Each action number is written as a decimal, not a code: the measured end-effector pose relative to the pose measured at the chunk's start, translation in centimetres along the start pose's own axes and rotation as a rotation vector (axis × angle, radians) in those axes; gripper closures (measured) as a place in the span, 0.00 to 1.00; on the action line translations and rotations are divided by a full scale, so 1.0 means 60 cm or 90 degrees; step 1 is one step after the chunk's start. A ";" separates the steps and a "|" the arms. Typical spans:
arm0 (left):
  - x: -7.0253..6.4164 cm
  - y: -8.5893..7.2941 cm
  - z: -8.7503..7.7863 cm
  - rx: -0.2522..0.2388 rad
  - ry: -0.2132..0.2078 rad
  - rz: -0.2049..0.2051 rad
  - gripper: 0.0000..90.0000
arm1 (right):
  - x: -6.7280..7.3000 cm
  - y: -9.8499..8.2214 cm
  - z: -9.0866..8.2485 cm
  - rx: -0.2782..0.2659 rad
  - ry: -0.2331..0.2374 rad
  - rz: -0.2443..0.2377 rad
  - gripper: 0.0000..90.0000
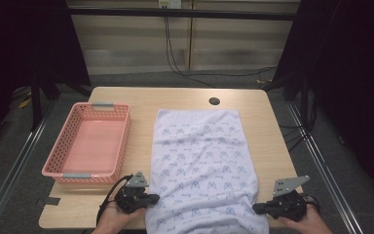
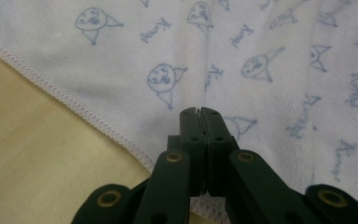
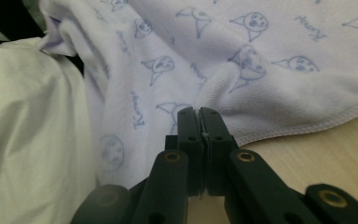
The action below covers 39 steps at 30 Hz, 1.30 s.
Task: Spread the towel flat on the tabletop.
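Observation:
A white towel (image 1: 204, 156) printed with small blue cartoon faces lies spread lengthwise on the wooden table (image 1: 126, 100), its near end hanging over the front edge. My left gripper (image 1: 153, 199) is at the towel's near left edge. In the left gripper view its jaws (image 2: 200, 112) are pressed together on the towel (image 2: 261, 56), and creases run into their tips. My right gripper (image 1: 255, 208) is at the near right edge. Its jaws (image 3: 199, 112) are shut on a raised fold of the towel (image 3: 270, 56) beside the hem.
An empty pink plastic basket (image 1: 122, 141) stands on the left half of the table. A dark round hole (image 1: 214, 101) sits near the far edge. Cables run across the floor behind the table. Plain white fabric (image 3: 28, 116) lies at the left of the right gripper view.

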State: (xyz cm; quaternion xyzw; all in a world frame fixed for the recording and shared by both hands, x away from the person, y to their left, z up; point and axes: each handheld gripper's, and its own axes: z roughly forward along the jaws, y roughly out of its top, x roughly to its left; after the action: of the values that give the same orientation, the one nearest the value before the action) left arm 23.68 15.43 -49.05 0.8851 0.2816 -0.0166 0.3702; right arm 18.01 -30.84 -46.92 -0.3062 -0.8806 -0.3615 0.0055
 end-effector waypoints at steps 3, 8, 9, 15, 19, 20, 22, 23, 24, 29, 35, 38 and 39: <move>0.000 -0.009 -0.014 -0.016 -0.008 -0.021 0.95 | 0.006 -0.001 -0.011 -0.022 -0.005 0.000 0.87; 0.016 0.015 -0.015 -0.062 0.008 -0.029 0.77 | -0.021 0.021 -0.010 -0.085 -0.081 0.020 0.70; 0.022 0.023 -0.011 -0.068 0.009 -0.028 0.76 | -0.031 0.029 -0.005 -0.094 -0.087 0.015 0.69; 0.063 0.064 0.018 -0.080 0.018 -0.045 0.69 | -0.083 0.071 0.037 -0.107 -0.115 0.026 0.64; 0.082 0.071 0.035 -0.071 0.036 -0.065 0.65 | -0.102 0.081 0.068 -0.096 -0.151 0.023 0.65; 0.085 0.070 0.037 -0.060 0.043 -0.064 0.63 | -0.108 0.083 0.074 -0.091 -0.156 0.022 0.65; 0.090 0.069 0.040 -0.049 0.040 -0.073 0.60 | -0.119 0.088 0.085 -0.092 -0.178 0.024 0.66; 0.092 0.069 0.041 -0.046 0.042 -0.078 0.56 | -0.123 0.090 0.089 -0.097 -0.180 0.028 0.67; 0.093 0.069 0.042 -0.047 0.041 -0.074 0.56 | -0.130 0.094 0.095 -0.095 -0.176 0.038 0.68; 0.105 0.077 0.048 -0.052 0.064 -0.070 0.54 | -0.144 0.105 0.119 -0.071 -0.164 0.059 0.55; 0.104 0.075 0.051 -0.054 0.068 -0.049 0.64 | -0.129 0.092 0.103 -0.040 -0.197 0.051 0.77; 0.096 0.072 0.054 -0.051 0.062 -0.020 0.86 | -0.116 0.071 0.085 -0.035 -0.184 0.071 0.93; 0.093 0.072 0.055 -0.048 0.061 -0.016 0.89 | -0.110 0.063 0.080 -0.035 -0.184 0.074 0.94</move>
State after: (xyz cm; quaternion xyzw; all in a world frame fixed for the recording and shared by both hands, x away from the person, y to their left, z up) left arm 31.17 13.50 -49.98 0.8667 0.3104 0.0321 0.3891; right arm 26.47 -29.22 -49.59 -0.4054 -0.8429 -0.3368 -0.1085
